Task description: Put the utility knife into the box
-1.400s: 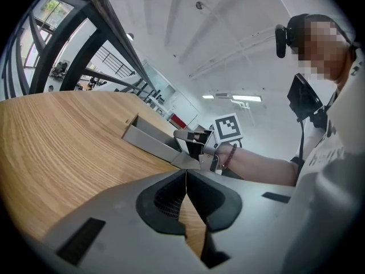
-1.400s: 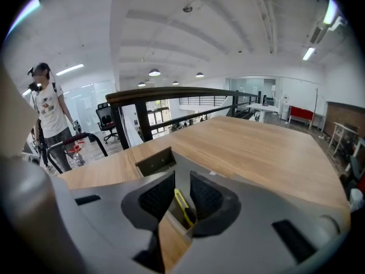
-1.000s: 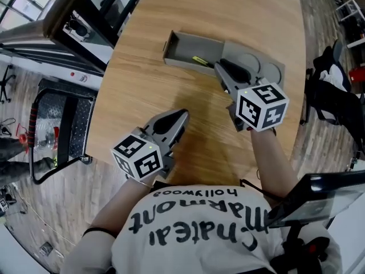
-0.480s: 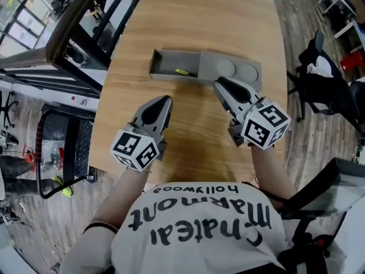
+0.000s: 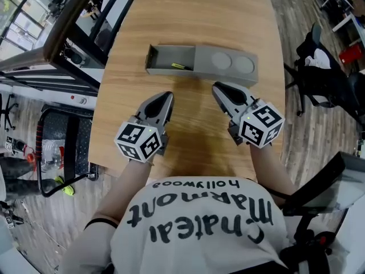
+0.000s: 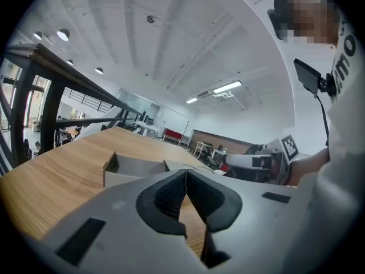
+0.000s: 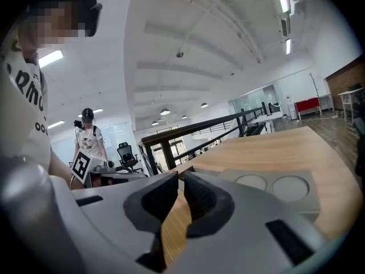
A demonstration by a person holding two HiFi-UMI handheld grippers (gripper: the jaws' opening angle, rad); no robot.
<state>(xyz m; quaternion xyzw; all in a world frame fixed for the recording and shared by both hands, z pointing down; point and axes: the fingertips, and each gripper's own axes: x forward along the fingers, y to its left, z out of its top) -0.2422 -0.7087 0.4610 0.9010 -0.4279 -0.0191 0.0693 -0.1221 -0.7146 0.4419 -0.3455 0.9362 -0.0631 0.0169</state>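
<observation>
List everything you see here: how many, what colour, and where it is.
table: one, light wood, under the box and both grippers.
box: one, grey, on the table ahead of the grippers; left compartment open, right part has two round recesses.
utility knife: one, yellow-green and dark, lying in the box's open compartment.
office chair: one, black, on the floor right of the table.
metal cart: one, black, on the floor left of the table.
shirt: one, white with dark lettering, bottom of the head view.
left gripper: one, grey, over the table, jaws shut, empty.
right gripper: one, grey, near the box, jaws slightly apart, empty.
</observation>
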